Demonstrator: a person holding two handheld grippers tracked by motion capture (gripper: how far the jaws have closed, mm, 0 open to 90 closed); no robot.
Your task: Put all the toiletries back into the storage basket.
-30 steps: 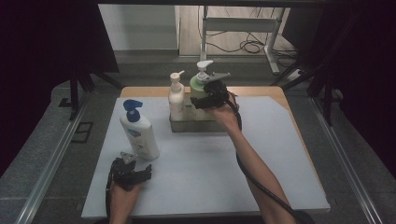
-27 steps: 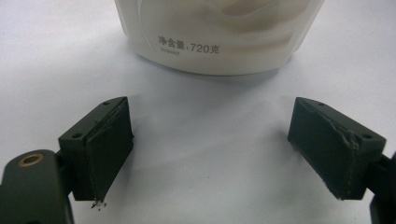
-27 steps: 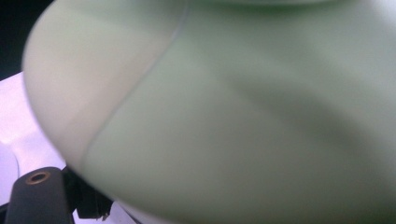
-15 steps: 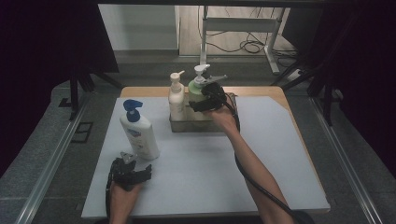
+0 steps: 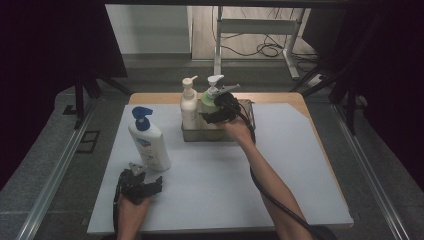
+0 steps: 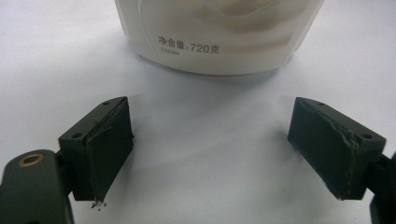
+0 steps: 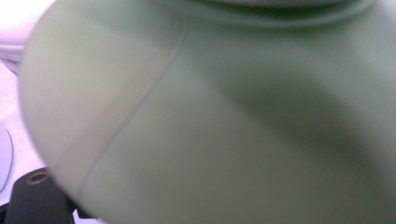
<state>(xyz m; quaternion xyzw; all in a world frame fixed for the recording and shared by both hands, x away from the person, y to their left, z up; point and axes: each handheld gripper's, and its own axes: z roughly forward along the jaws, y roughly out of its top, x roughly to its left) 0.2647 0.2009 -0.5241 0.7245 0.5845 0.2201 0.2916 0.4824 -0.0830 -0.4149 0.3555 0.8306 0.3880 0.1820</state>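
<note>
The right gripper (image 5: 216, 116) is clasping the green pump bottle (image 5: 209, 102), which is standing upright in the clear tray (image 5: 192, 135) at the far middle of the table (image 5: 300, 170). In the right gripper view the green wall (image 7: 233, 130) is pressing right up against the lens, so the jaws are standing wide around the bottle's body, holding it (the pads themselves are hidden behind it). The bottle's long axis is running straight up, its white pump head rising above the gripper, and the gripper is meeting it from the side nearer the person. Just left of it in the same tray, the cream pump bottle (image 5: 188, 104) is standing close, so any lift probably has to go straight up to avoid knocking it.

The left gripper (image 5: 142, 186) is resting on the table well nearer the person than the tray, its jaws spread wide and holding nothing. The white bottle with the blue pump (image 5: 148, 142) is standing just beyond them, its base (image 6: 219, 42) squarely ahead of the gap. The right hand is the one on the tray's bottle.
</note>
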